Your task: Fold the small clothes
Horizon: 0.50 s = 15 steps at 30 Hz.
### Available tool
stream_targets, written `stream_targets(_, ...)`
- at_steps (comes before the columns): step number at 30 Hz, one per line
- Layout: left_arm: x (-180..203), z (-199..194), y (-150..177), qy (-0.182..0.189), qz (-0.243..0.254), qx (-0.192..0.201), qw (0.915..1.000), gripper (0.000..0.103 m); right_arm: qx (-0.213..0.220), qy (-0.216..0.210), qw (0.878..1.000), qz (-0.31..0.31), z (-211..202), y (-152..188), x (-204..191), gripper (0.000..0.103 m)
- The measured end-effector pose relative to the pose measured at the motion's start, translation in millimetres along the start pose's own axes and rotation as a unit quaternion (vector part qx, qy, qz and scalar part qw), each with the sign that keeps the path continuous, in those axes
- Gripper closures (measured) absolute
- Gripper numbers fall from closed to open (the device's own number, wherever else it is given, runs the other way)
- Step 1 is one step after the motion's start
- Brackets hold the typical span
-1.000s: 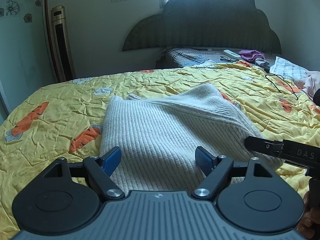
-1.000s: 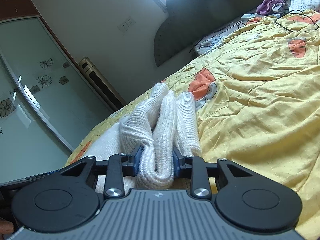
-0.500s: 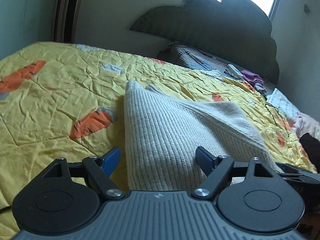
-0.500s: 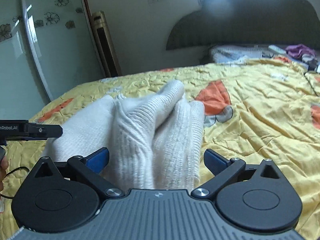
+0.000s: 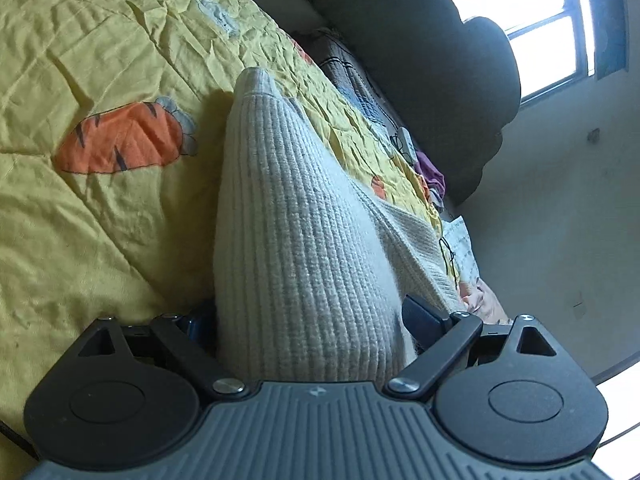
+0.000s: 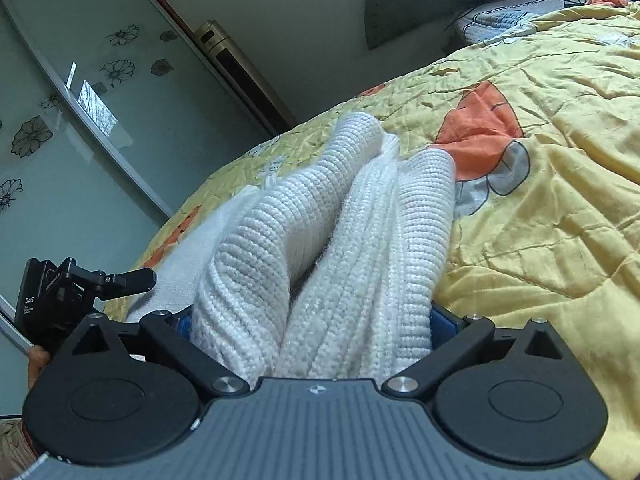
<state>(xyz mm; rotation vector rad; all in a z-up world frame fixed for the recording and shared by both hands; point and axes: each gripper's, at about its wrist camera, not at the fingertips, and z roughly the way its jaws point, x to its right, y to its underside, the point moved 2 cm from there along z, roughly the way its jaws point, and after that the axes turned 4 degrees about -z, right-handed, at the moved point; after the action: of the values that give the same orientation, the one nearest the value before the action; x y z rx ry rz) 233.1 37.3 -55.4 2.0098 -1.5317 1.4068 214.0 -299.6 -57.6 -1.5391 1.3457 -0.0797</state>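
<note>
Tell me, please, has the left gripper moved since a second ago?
Yes. The left gripper has rolled and closed in on the sweater: the headboard, once level across the top, now tilts down the right side.

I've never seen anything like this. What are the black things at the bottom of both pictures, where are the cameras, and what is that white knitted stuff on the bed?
There is no robot here. A person holds a two-fingered hand tool, a gripper, in each hand. A wide-angle camera on each tool looks forward along its fingers, so the black parts at the bottom are the tool itself. One picture comes from the left gripper, the other from the right gripper. Both point at a white knitted garment lying on a yellow bedspread printed with orange carrots. Its folds fill the gap between both pairs of jaws. The left jaws have just been opening and the right closing slightly. Whether they press the knit I cannot tell.
</note>
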Motion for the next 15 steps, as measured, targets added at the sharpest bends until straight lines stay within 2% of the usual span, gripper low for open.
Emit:
stream_targets(1,4.3,1.0,1.3,-0.015,0.015,0.004,0.9998,0.021,-0.001,-0.003,1.0,0.001,1.9,-1.2,-0.6,0.011)
stream_targets(3,14.9,-2.1,6.3,-0.033,0.058,0.02,0.9976,0.038,0.005,-0.011,1.0,0.006,2.4,-0.8,-2.2,0.022)
stream_targets(5,27.8,-8.7,13.7,-0.042,0.101,0.041,0.9932,0.044,0.015,-0.007,1.0,-0.001,-0.3,0.7,-8.0,0.026)
stream_targets(8,46.1,-15.5,22.5,-0.069,0.16,0.069,0.9822,0.047,0.03,-0.004,0.999,-0.019,-4.6,-0.8,-21.8,0.031)
stream_targets(11,63.2,-25.9,26.9,-0.091,0.212,0.095,0.9683,0.047,0.046,-0.023,0.997,-0.051,-9.2,-6.5,-41.6,0.031)
stream_targets(15,66.0,-40.3,13.4,-0.123,0.245,0.12,0.9543,0.047,0.044,-0.028,0.996,-0.075,1.7,-13.0,-62.0,0.033)
